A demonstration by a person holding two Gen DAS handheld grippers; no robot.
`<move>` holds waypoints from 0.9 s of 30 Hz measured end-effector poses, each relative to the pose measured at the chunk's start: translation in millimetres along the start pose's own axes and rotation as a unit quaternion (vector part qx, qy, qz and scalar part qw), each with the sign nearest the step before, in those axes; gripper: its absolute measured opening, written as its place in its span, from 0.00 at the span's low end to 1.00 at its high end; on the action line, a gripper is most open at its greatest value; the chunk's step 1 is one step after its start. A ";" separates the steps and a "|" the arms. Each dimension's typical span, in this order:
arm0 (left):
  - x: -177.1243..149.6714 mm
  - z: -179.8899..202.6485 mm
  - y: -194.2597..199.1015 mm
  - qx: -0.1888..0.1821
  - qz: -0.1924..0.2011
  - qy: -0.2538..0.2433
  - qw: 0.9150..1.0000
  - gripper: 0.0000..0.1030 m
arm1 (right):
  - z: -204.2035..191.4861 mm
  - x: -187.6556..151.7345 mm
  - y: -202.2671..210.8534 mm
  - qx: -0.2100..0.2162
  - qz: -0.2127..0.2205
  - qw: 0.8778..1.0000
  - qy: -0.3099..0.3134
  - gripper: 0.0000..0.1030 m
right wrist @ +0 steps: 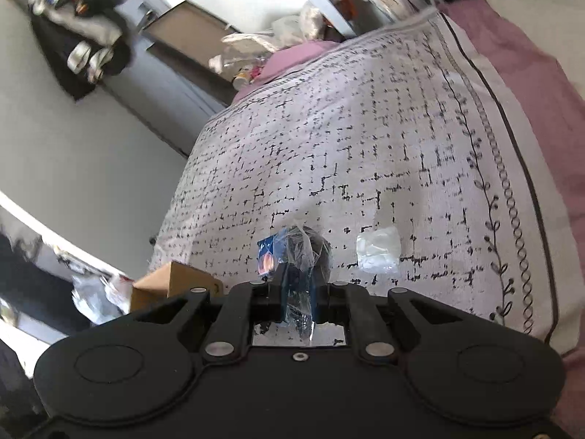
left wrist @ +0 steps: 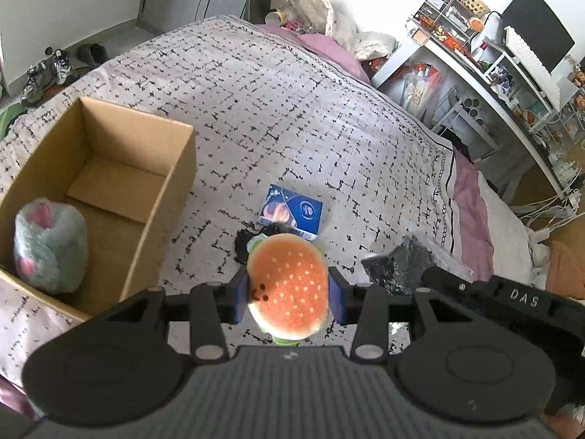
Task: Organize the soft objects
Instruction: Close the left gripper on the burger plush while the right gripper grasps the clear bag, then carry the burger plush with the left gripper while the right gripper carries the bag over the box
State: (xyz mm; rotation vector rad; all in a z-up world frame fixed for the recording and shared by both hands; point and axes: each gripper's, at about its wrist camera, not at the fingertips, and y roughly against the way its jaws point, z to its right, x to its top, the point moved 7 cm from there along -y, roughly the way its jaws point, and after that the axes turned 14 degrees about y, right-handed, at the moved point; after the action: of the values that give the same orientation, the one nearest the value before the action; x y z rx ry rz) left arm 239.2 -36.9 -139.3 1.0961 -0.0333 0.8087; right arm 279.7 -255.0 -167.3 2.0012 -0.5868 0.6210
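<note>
My left gripper (left wrist: 289, 295) is shut on an orange burger plush (left wrist: 292, 274) with white seed dots and a green fringe, held above the patterned bed cover (left wrist: 329, 109). To its left stands an open cardboard box (left wrist: 175, 197) with a fluffy blue and pink plush (left wrist: 47, 245) inside. My right gripper (right wrist: 300, 292) is shut on a clear plastic bag (right wrist: 303, 248) with a dark item in it. In the left wrist view this bag (left wrist: 398, 267) hangs to the right of the burger.
A blue printed packet (left wrist: 292, 212) lies on the cover beyond the burger, also seen as the packet (right wrist: 267, 252) behind the bag. A crumpled clear wrapper (right wrist: 378, 250) lies on the cover. A cluttered white desk (left wrist: 475, 73) runs along the bed's right side. Shoes (left wrist: 47, 73) sit on the floor.
</note>
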 end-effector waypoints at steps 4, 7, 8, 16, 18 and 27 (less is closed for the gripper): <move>6.4 -5.1 9.9 -0.008 0.004 -0.006 1.000 0.41 | -16.5 3.5 4.2 0.006 0.006 1.000 0.028 0.11; 12.0 -13.0 16.5 -0.010 0.007 -0.002 1.000 0.41 | -28.9 5.5 6.1 0.005 0.013 0.999 0.041 0.11; 14.1 -15.9 18.6 -0.009 0.009 -0.002 1.000 0.41 | -32.9 5.8 5.2 0.007 0.012 0.999 0.040 0.11; 34.0 -47.8 28.8 -0.001 0.018 0.002 1.000 0.41 | -59.2 4.6 -1.0 0.010 0.011 0.998 0.053 0.11; 39.5 -54.4 31.0 -0.001 0.021 0.006 1.000 0.41 | -64.3 4.3 -3.5 0.008 0.010 0.998 0.055 0.11; 64.6 -79.8 42.7 -0.004 0.030 0.010 0.999 0.42 | -93.4 3.8 -15.1 0.012 0.009 0.998 0.063 0.11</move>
State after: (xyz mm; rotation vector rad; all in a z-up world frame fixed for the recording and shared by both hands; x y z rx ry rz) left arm 232.0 72.2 -119.0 1.0838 -0.0525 0.8725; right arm 274.2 -166.8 -133.3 1.9645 -0.5236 0.7622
